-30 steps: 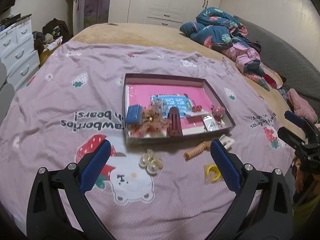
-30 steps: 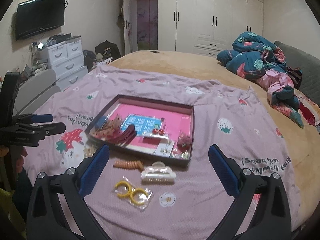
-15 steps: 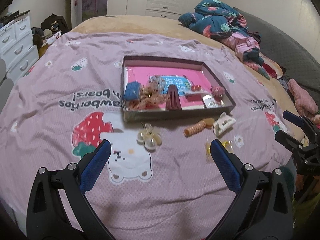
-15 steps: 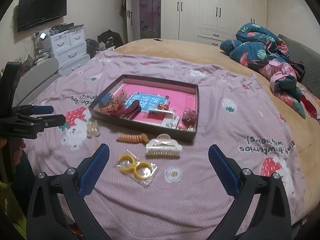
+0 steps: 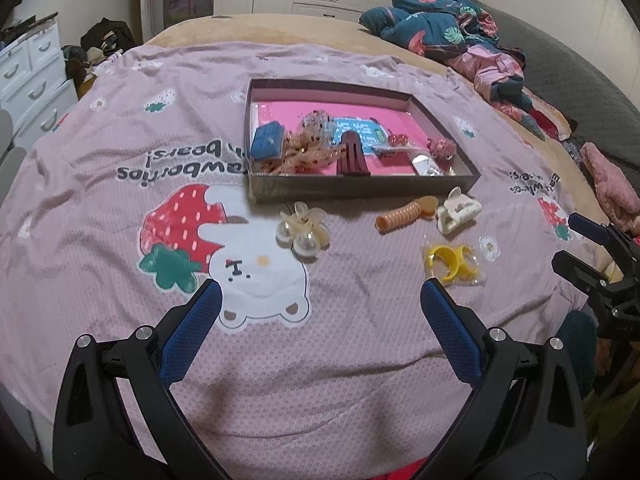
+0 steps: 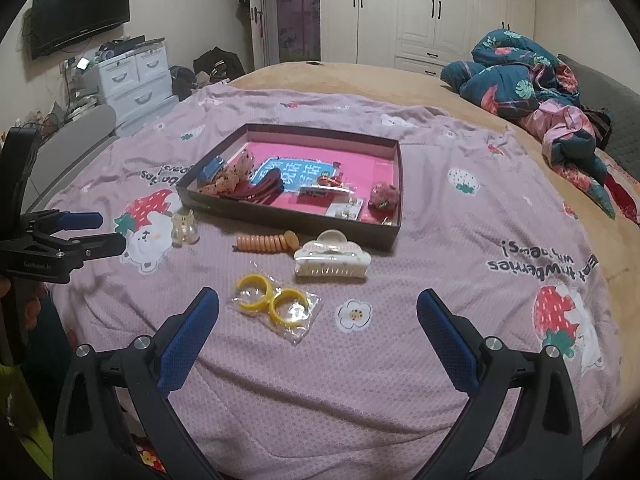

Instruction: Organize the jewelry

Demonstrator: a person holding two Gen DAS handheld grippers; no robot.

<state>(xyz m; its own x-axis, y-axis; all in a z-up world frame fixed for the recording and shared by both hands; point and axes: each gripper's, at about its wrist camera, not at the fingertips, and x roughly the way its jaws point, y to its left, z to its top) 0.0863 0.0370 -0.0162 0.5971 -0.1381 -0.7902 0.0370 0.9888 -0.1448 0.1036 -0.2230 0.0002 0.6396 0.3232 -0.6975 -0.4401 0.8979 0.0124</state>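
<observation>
Nearer now, yellow rings point(image 6: 274, 303) ahead of right gripper point(image 6: 318, 306) (spread wide).

You have a crumpled floral quilt point(image 6: 532, 76) at the bed's far right corner, white wardrobes point(image 6: 424, 8) behind, a drawer unit point(image 6: 136, 76) left, a wall-mounted TV point(image 6: 80, 10) above it.

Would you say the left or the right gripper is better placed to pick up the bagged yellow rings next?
Probably the right gripper. The yellow rings lie just ahead of its open jaws, slightly left of centre. From the left gripper, also open, they sit off to the right; the pearl clip lies ahead instead.
</observation>
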